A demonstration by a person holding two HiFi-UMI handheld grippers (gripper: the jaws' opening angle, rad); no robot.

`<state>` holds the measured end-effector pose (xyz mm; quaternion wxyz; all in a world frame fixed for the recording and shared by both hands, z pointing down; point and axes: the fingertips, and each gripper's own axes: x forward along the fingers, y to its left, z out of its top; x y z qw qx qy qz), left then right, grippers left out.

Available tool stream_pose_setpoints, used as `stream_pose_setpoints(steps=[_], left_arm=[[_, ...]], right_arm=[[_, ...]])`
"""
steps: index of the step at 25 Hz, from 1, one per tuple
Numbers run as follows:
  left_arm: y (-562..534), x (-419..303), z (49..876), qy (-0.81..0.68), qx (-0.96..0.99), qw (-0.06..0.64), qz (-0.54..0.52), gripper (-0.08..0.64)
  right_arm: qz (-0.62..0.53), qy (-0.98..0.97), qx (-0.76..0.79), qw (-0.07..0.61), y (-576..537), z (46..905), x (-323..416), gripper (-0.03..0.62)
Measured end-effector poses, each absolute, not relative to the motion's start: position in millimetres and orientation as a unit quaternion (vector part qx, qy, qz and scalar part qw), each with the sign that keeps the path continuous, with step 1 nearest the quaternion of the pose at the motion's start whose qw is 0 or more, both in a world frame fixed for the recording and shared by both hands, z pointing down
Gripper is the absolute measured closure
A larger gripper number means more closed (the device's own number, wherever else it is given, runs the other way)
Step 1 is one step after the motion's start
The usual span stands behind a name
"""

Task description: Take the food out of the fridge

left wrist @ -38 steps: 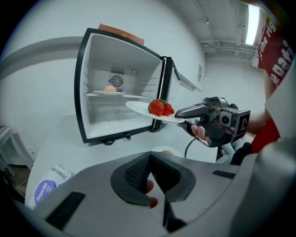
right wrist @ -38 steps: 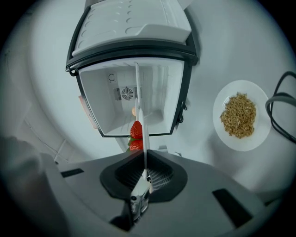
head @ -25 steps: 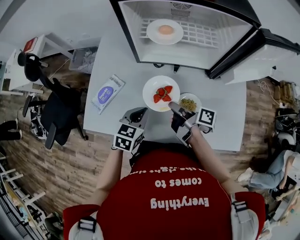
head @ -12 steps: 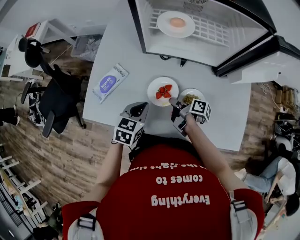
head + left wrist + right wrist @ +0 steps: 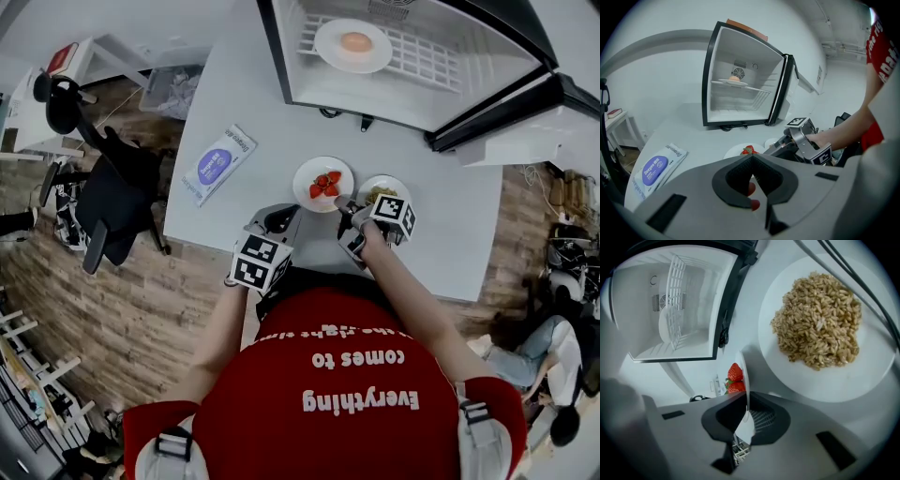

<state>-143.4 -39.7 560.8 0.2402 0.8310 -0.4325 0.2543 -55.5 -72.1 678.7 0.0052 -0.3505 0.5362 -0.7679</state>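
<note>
A white plate of strawberries is on or just above the white table, in front of the open fridge. My right gripper is shut on its near rim. In the right gripper view the rim runs edge-on between the jaws, with strawberries beyond. A plate of grains lies just right of it on the table. Another plate with a round orange food stays on the fridge shelf. My left gripper hovers near the table's front edge, shut and empty.
A purple-and-white packet lies on the left part of the table. The fridge door swings out to the right. An office chair stands on the wooden floor left of the table.
My right gripper has come down with the strawberry plate, settling beside the grain plate. The left gripper has hardly moved.
</note>
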Motion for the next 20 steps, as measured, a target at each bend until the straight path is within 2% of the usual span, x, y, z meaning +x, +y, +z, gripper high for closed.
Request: stream_pose_setpoints(steps=[12,17,20], left_arm=[[-37.4,-130.0,564.9,-0.409,0.841,0.242,0.259,0.555],[-38.5,-127.8,564.7,-0.402,0.846,0.235,0.260,0.555],[-40.7,-129.1,564.4,-0.403,0.846,0.234,0.258,0.555]], right_arm=[[-0.773,0.478,-0.402,-0.108,-61.2,702.7,-49.1,0.545],[-0.767,0.472,-0.410,-0.147,-54.3,699.2,-48.0,0.491],[-0.772,0.464,-0.405,-0.156,-44.8,696.1,-46.8,0.491]])
